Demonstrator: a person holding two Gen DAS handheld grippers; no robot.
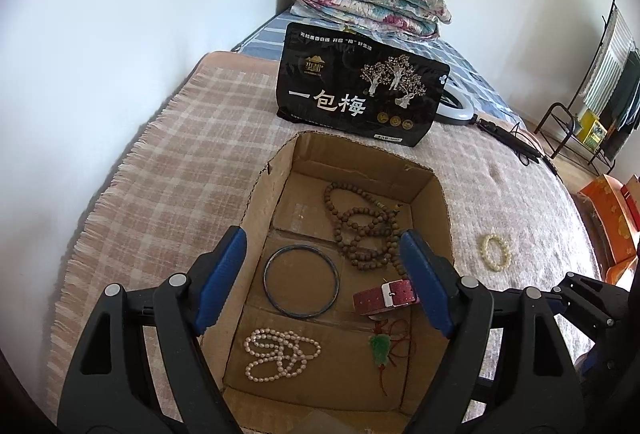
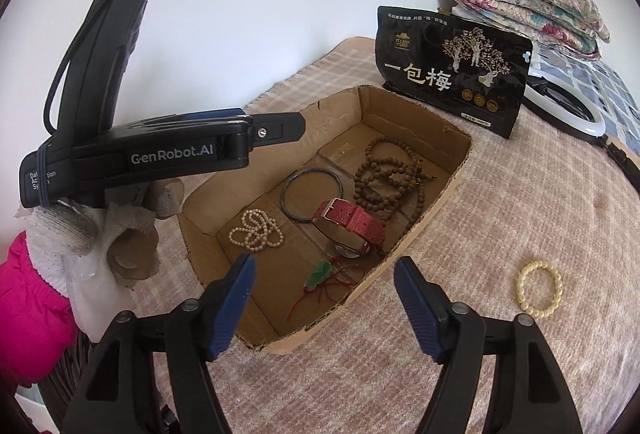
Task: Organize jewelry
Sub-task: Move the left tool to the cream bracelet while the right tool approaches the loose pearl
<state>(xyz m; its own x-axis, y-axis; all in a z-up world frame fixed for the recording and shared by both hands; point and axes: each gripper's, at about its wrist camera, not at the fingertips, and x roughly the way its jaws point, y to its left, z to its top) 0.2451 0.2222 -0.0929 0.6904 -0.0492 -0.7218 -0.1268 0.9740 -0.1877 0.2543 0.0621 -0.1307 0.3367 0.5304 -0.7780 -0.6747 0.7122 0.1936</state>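
An open brown cardboard box (image 1: 430,193) is sitting on the blanket, holding a long string of brown wooden beads (image 1: 366,226) coiled at the far end, a thin dark bangle (image 1: 301,281) lying flat, a red-strapped watch (image 2: 348,224), a looped pearl necklace (image 1: 282,354) and a green pendant on red cord (image 1: 378,348). A cream bead bracelet (image 2: 539,288) is lying outside, right of the box.

Left gripper (image 1: 322,266) fingers (image 1: 224,274) spread above box (image 1: 436,201).
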